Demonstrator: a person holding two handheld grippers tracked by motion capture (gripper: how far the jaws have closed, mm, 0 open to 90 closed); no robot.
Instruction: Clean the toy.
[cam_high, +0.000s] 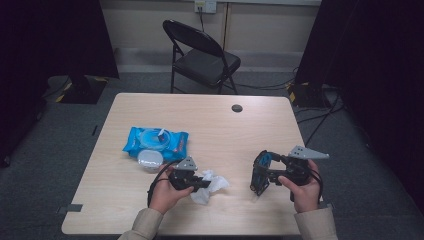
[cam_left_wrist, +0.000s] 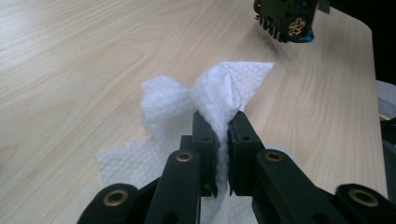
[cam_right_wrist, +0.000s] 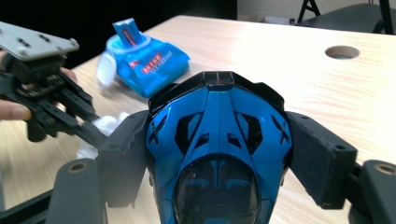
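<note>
My left gripper is shut on a crumpled white wet wipe, which bunches up between the pads and trails onto the table; from above, the left gripper points right with the wipe at its tip. My right gripper is shut on a blue and black toy car, clamped by its sides. In the high view the right gripper holds the toy car on edge just above the table. The car lies beyond the wipe in the left gripper view.
A blue pack of wet wipes with its round white lid flipped open lies left of centre on the wooden table. A cable hole is near the far edge. A black folding chair stands behind the table.
</note>
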